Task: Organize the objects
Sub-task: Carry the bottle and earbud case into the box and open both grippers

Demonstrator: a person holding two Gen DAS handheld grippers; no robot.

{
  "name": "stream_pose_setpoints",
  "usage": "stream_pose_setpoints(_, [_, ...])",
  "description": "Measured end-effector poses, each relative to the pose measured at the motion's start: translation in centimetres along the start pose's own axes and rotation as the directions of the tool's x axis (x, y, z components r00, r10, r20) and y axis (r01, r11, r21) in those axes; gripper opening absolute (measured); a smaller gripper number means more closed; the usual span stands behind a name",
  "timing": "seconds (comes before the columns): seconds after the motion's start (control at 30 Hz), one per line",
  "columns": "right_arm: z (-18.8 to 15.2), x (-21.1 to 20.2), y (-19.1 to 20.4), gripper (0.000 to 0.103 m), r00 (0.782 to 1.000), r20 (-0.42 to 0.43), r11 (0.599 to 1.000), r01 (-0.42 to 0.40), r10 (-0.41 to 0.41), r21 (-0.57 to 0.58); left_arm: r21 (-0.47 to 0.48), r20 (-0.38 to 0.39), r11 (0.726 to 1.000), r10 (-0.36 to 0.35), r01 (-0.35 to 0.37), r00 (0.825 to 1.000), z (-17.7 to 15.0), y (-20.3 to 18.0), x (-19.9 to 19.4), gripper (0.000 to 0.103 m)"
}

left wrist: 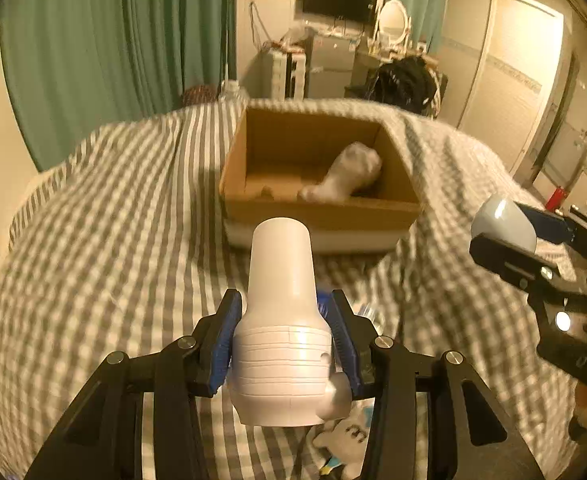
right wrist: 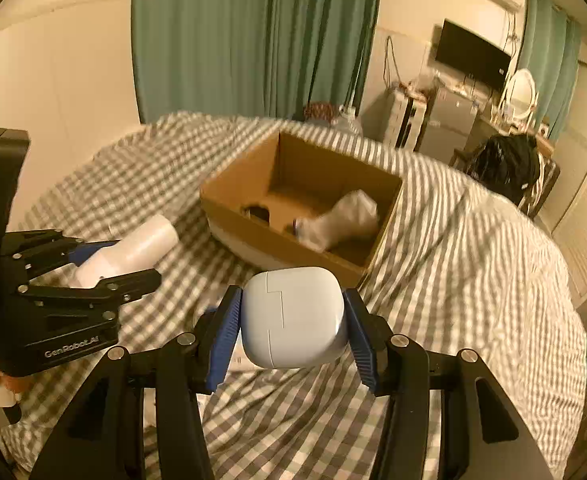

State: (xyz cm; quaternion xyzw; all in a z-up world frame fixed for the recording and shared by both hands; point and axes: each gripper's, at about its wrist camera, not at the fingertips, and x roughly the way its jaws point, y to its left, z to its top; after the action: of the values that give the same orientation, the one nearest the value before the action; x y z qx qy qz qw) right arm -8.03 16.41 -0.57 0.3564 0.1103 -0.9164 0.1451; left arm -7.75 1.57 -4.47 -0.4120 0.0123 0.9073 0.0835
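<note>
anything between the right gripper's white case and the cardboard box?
Only bare checked bedcover between the white case and the cardboard box, per the right wrist view.

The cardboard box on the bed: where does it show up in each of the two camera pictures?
Left wrist view: the cardboard box sits just above centre, straight ahead of the left gripper.
Right wrist view: the cardboard box sits at centre, beyond the right gripper, turned corner-on.
Shared landmark: the white wrapped bundle inside the box.
</note>
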Motion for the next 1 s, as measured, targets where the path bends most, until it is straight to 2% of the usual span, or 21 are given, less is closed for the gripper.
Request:
stream_pose_setpoints(0.3, [6.2, -3.9, -0.7, 0.050, 0.988, 0.150, 1.000, 0.020, -0.019, -0.006, 0.036, 0.159, 0.999, -0.004, -0.002, 0.987, 7.7, -0.9, -3.6, 0.046])
stream_pose_setpoints(0.5, [11.2, -4.0, -1.2, 0.050, 0.972, 0.234, 1.000, 0.004, -0.003, -0.004, 0.037, 0.238, 0.999, 0.024, -0.033, 0.971, 12.7, -0.5, -3.4, 0.046])
stream_pose_setpoints(0.7, [14.8, -0.5, -2.4, 0.050, 0.968, 0.252, 0.999, -0.022, 0.016, 0.023, 0.026, 0.252, 0.997, 0.064, -0.072, 0.966, 16.1, 0.9, 1.5, 0.046])
stream_pose_setpoints(0.83, [16.2, 4.4, -3.9, 0.050, 0.978, 0.207, 0.996, -0.045, 0.029, 0.071, 0.021, 0.216, 0.997, 0.066, -0.072, 0.974, 17.1, 1.9, 6.6, 0.046])
stream_pose_setpoints(1.0, [16.0, 10.5, -5.1, 0.050, 0.990, 0.135, 0.991, -0.067, 0.052, 0.114, 0.053, 0.178, 0.996, 0.064, -0.074, 0.982, 16.9, 2.0, 11.3, 0.046])
